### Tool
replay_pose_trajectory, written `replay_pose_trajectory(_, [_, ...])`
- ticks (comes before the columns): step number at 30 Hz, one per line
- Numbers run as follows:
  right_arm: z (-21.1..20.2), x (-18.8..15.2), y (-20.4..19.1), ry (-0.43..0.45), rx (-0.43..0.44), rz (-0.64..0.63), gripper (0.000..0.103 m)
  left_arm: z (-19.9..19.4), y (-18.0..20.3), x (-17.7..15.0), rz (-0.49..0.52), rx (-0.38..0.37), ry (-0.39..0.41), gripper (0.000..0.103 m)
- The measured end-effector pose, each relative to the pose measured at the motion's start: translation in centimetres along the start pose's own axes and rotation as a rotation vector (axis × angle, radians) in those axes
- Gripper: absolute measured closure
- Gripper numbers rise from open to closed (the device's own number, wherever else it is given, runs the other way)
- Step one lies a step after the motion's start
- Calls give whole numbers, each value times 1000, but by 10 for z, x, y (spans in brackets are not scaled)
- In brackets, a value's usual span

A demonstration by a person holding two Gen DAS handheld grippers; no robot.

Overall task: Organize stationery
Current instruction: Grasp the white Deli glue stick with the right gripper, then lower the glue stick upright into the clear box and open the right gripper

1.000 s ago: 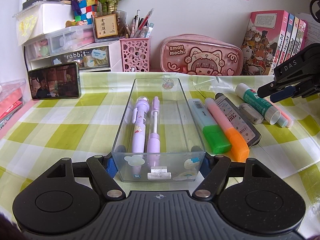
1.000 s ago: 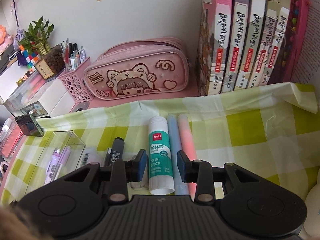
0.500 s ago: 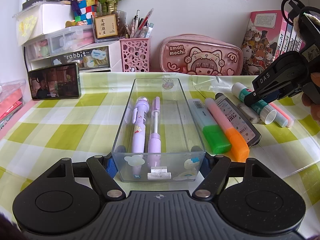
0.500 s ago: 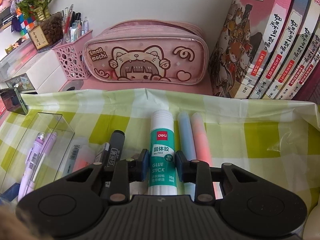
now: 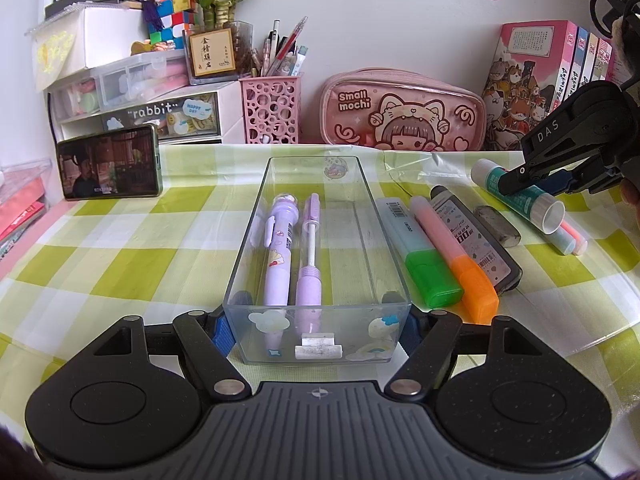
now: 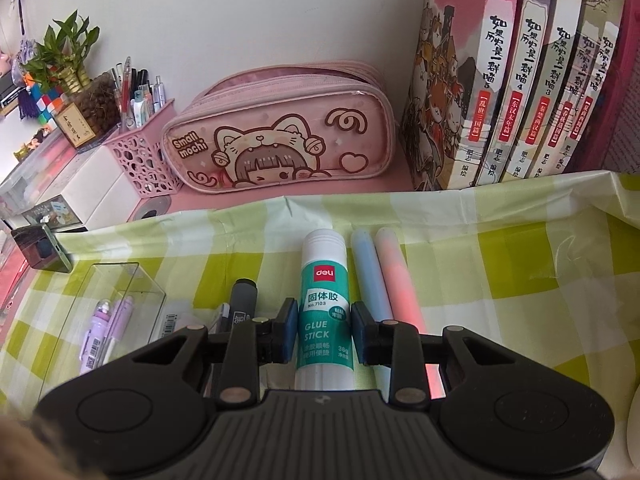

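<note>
Both claws are busy. In the left wrist view, the left claw [image 5: 318, 330] sits at the bottom middle of the frame, its two blue pads pressed on the sides of a clear box [image 5: 316, 336], so it is clamped on the box. The box stands on a green checked cloth [image 5: 120, 260]. Two purple pens [image 5: 294, 248] lie side by side in the box.

Right of the box, in a row on the cloth, lie a green marker [image 5: 420, 252], an orange marker [image 5: 454, 254], a black pen case [image 5: 476, 240] and a grey eraser [image 5: 497, 226].

In the right wrist view, the right claw [image 6: 325, 334] is at the bottom middle. Its pads sit on each side of the glue stick [image 6: 325, 308], touching it or very close, so it looks clamped on the glue. The glue lies on the cloth. Just right of it lie a blue stick [image 6: 370, 276] and a pink stick [image 6: 396, 280], touching each other.

At the top of that frame stand a pink pouch [image 6: 280, 132] and a row of books [image 6: 520, 80].
</note>
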State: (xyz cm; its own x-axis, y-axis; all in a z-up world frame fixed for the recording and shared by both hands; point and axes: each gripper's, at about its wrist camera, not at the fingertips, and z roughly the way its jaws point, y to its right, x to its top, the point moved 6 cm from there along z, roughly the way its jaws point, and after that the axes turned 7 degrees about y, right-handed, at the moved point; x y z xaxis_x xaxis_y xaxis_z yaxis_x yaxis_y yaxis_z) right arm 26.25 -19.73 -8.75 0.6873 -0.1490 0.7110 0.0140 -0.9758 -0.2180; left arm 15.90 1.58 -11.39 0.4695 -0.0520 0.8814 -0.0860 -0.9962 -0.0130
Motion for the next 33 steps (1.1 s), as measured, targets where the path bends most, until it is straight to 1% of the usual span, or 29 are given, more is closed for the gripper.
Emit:
replay_pose_trajectory(5, [-18, 5, -3, 40, 30, 50, 56, 0, 0, 0, 0, 0, 0, 30])
replay_pose_trajectory(8, [-31, 9, -14, 64, 75, 71, 56, 0, 0, 0, 1, 0, 0, 30])
replay_pose_trajectory(10, [-37, 10, -26, 64, 121, 81, 56, 0, 0, 0, 0, 0, 0, 30])
replay_pose_trajectory(15, [-36, 5, -66, -3, 250, 113, 56, 0, 0, 0, 1, 0, 0, 30])
replay_pose_trajectory(19, [-25, -5, -89, -83, 307, 164, 56, 0, 0, 0, 1, 0, 0, 30])
replay_pose_trajectory(23, [-16, -9, -104, -132, 319, 203, 56, 0, 0, 0, 1, 0, 0, 30])
replay_pose_trajectory(29, [-4, -12, -112, -196, 307, 279, 56, 0, 0, 0, 1, 0, 0, 30])
replay_pose_trajectory(33, [-1, -13, -116, -206, 288, 285, 56, 0, 0, 0, 1, 0, 0, 30])
